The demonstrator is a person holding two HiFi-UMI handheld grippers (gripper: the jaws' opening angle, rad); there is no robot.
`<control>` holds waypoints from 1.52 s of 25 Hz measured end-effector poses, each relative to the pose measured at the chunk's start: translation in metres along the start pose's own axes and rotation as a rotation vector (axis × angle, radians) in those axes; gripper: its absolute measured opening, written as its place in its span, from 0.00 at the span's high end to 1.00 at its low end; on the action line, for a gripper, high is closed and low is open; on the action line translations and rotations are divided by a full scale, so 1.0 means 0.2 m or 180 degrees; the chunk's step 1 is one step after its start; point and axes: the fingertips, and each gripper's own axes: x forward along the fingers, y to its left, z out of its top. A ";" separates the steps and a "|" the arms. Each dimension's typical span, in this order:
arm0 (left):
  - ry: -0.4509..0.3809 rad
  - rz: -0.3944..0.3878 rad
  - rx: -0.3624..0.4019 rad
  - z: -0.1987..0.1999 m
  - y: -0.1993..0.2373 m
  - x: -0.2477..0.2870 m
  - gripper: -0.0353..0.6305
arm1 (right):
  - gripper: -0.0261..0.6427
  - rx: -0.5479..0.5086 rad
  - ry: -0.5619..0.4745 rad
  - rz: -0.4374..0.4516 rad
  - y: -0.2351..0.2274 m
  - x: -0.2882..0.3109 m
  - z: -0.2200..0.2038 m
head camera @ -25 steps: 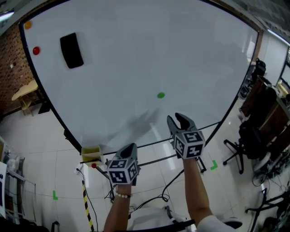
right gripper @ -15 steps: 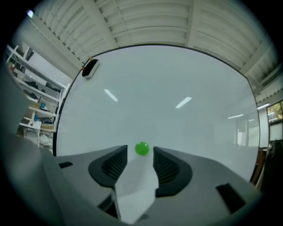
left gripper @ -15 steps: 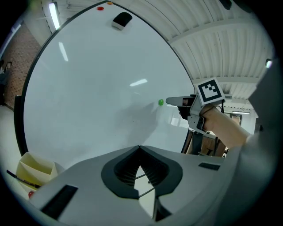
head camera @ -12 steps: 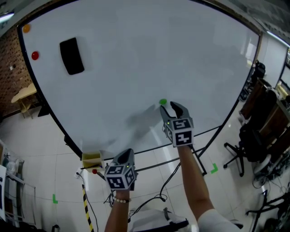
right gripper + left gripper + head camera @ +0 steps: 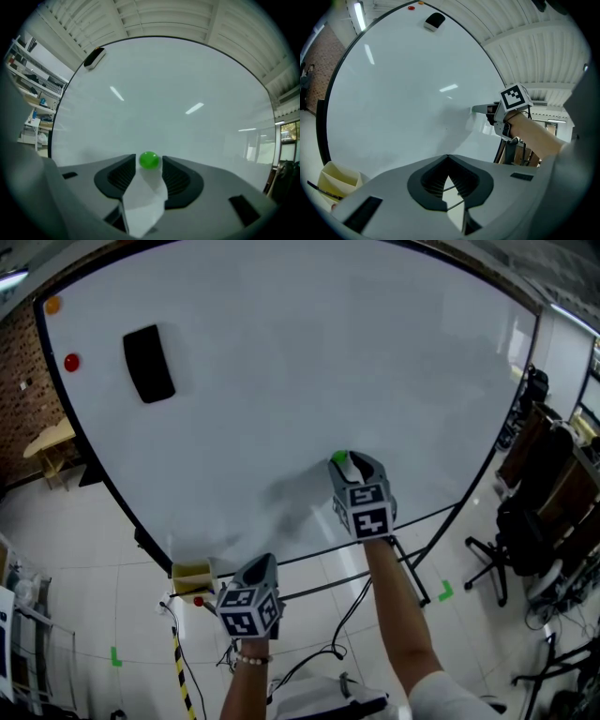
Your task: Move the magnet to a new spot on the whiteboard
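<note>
Right gripper view: magnet (image 5: 149, 160) between jaws, just opened.

The whiteboard (image 5: 281, 352) is smooth and glossy, mirroring ceiling lights (image 5: 359, 15). The green magnet (image 5: 149, 160) looks like shiny plastic. The left gripper (image 5: 449, 158) is matt grey plastic with dark ribbed pads (image 5: 429, 180).

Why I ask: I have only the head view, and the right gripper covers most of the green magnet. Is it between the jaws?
Observer: Yes. The right gripper view shows the magnet on the board, between the tips of the right gripper.
Operator: Gripped?
Observer: No. The jaws have just been opening and stand wide, with the pads not pressing it.
Operator: And the other one?
Observer: The left gripper has its jaws together, with nothing between them.
</note>
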 end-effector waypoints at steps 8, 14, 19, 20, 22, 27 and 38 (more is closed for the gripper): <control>-0.0005 0.0006 -0.0023 0.01 0.02 0.01 0.96 | 0.70 -0.0009 0.0029 -0.0027 0.00 0.03 0.00; 0.0014 0.0008 -0.0035 0.00 0.04 0.02 0.96 | 0.74 -0.0027 0.0042 -0.0078 0.00 0.04 -0.01; 0.0023 0.0001 -0.0028 -0.01 0.05 0.01 0.96 | 0.76 -0.0045 0.0057 -0.0082 0.01 0.04 -0.01; 0.0025 -0.0001 -0.0025 -0.01 0.04 0.01 0.96 | 0.76 -0.0046 0.0060 -0.0077 0.01 0.04 -0.01; 0.0031 -0.0007 -0.0020 0.00 0.04 0.01 0.96 | 0.76 -0.0049 0.0070 -0.0066 0.00 0.04 -0.01; 0.0043 -0.0037 0.0004 -0.01 0.03 0.01 0.96 | 0.76 -0.0055 0.0049 -0.0059 0.01 0.01 0.01; 0.0054 -0.0304 0.0110 0.01 -0.12 0.05 0.96 | 0.76 0.0096 -0.0091 -0.0030 -0.03 -0.37 0.01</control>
